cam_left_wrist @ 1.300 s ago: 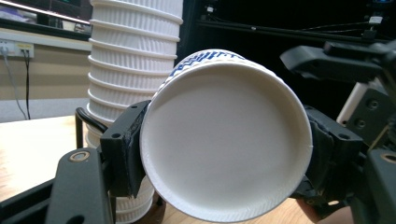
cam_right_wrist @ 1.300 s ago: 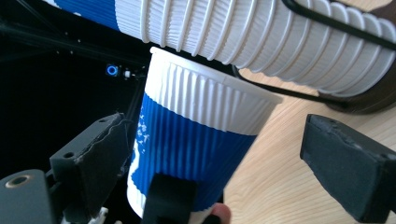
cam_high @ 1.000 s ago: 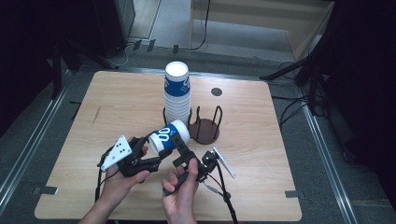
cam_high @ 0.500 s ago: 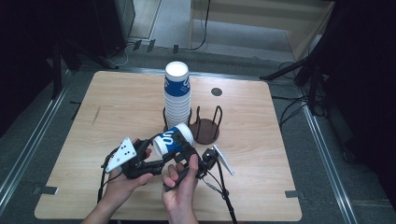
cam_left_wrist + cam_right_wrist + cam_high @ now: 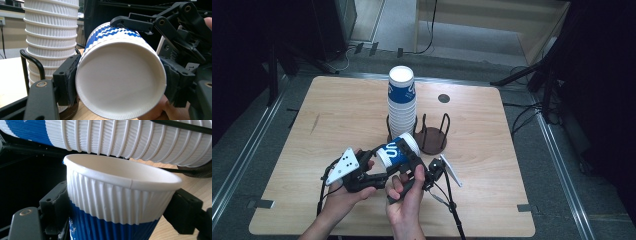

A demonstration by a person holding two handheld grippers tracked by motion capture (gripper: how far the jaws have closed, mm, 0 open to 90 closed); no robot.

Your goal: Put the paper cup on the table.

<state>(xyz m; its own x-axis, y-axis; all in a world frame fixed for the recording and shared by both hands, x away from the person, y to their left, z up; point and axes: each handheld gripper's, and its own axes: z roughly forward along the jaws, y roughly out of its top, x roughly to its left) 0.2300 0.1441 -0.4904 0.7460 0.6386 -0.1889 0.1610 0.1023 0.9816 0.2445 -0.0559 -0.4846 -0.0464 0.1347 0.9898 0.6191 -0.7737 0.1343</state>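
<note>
On the one table [image 5: 492, 165] there are two grippers: the left gripper [image 5: 384, 172] and the right gripper [image 5: 414, 167]. Two hands are present, a left hand [image 5: 343, 196] and a right hand [image 5: 407, 202]. One loose cup [image 5: 396, 152] lies on its side between the grippers. One stack [image 5: 402, 102] of nested cups stands upright; its exact cup count cannot be read. One holder [image 5: 432, 135] with wire uprights stands beside the stack.
</note>
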